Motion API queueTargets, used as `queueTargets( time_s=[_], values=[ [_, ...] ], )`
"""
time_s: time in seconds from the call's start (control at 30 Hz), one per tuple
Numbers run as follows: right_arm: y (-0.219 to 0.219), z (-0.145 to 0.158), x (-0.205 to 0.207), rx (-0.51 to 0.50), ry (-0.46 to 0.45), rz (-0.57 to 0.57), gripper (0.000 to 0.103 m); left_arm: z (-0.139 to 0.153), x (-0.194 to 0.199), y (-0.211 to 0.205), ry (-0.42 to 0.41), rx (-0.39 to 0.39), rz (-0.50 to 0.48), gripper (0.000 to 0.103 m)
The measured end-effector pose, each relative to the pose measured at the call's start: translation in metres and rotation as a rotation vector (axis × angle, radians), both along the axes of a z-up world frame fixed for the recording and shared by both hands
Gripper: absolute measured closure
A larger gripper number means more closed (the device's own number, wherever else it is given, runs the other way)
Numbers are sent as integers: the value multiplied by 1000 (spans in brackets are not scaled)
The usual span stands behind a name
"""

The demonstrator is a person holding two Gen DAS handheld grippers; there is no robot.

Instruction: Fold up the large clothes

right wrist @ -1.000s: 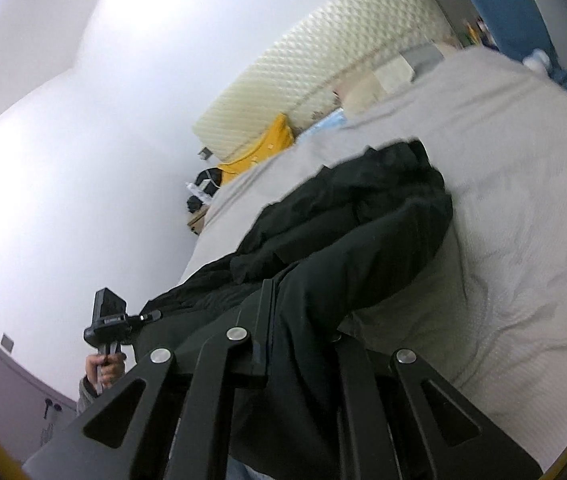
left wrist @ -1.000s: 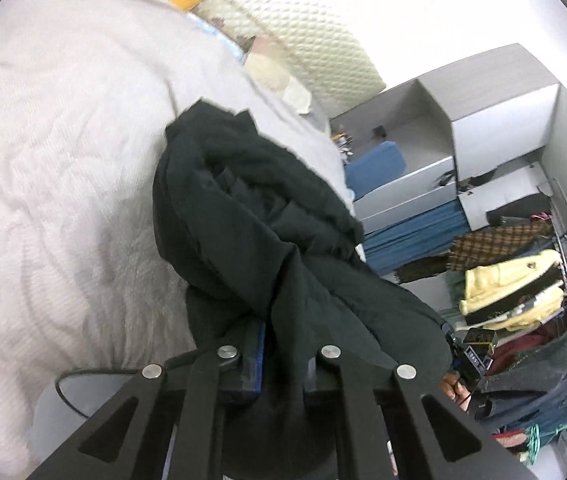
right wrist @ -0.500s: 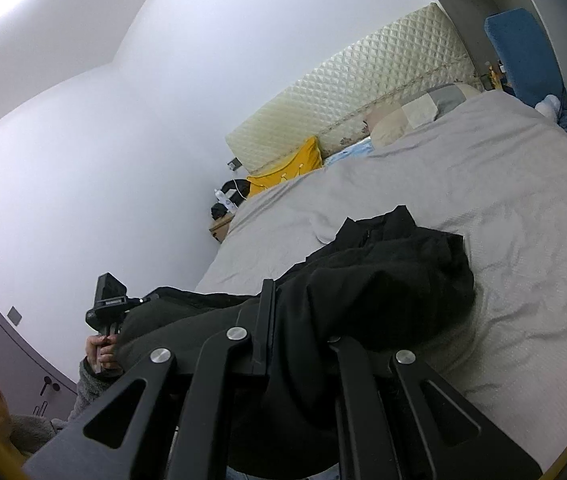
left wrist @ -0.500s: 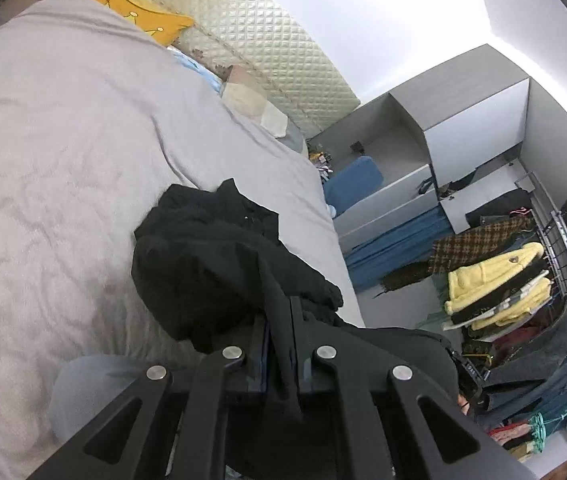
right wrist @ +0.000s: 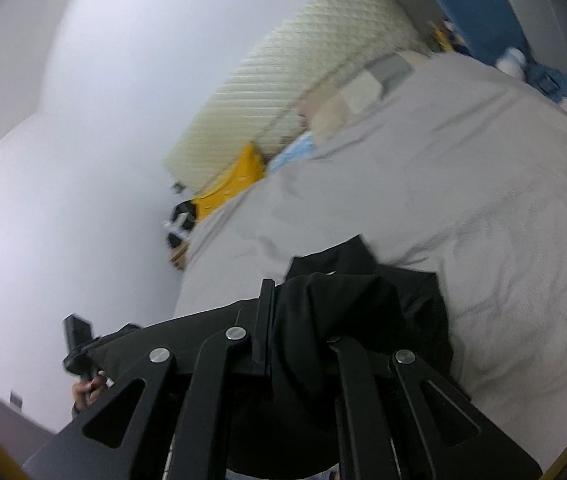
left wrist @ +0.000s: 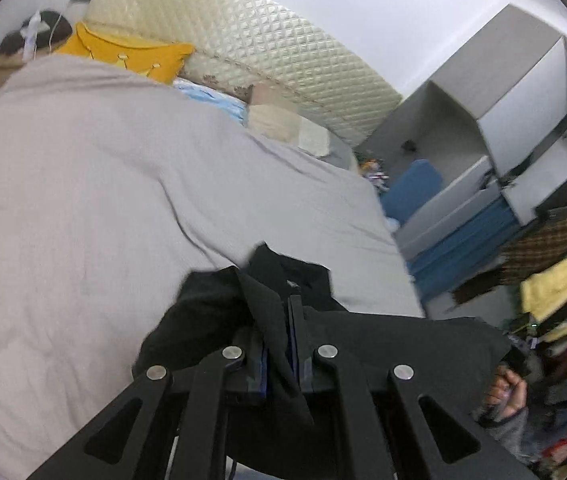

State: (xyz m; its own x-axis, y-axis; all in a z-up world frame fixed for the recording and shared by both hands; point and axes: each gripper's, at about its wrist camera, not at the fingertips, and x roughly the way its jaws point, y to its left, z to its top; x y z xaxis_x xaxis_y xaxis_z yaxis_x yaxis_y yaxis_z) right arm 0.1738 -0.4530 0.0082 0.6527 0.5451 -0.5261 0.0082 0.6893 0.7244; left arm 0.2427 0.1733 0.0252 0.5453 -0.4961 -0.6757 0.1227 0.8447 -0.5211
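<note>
Above the grey bed [left wrist: 123, 200], the black garment [left wrist: 383, 344] is clamped by both grippers, left gripper [left wrist: 283, 344] and right gripper [right wrist: 295, 328].

Right fingers [right wrist: 341, 344]: one buried under black garment [right wrist: 363, 304].
Garment lower part: cut off by frame edge.
Headboard [right wrist: 283, 72]: motion-blurred.

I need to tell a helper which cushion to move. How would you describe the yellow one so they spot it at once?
Start at the quilted cream headboard at the head of the bed with the grey bedspread. The yellow cushion leans against its left end, beside the light-blue pillow and the beige pillow. It is the only bright yellow thing on the bed.
</note>
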Motion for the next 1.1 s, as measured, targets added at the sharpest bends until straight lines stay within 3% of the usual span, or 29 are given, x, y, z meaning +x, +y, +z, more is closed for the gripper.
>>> queueTargets(
  time_s=[0.27, 0.53, 0.67, 0.8, 1.0, 1.1],
  values=[
    [-6, -57, 83, -52, 144, -92, 95, -42, 100, -50, 64, 222, 66, 95],
    [-17, -160, 136, -30, 297, -142, 95, -110, 160, -83, 148, 307, 56, 94],
    [-18, -193, 148, -3, 337, -148, 96, -140, 180, -90, 203, 341, 21, 93],
    [-20, -210, 147, 39, 350, -147, 96, -155, 183, -82, 234, 288, 7, 93],
    [-20, -209, 128, 102, 353, -182, 92, -157, 171, -67, 283, 202, 3, 92],
    [-19, -201, 117, 121, 353, -185, 89, -148, 157, -50, 291, 98, 14, 90]
  ],
)
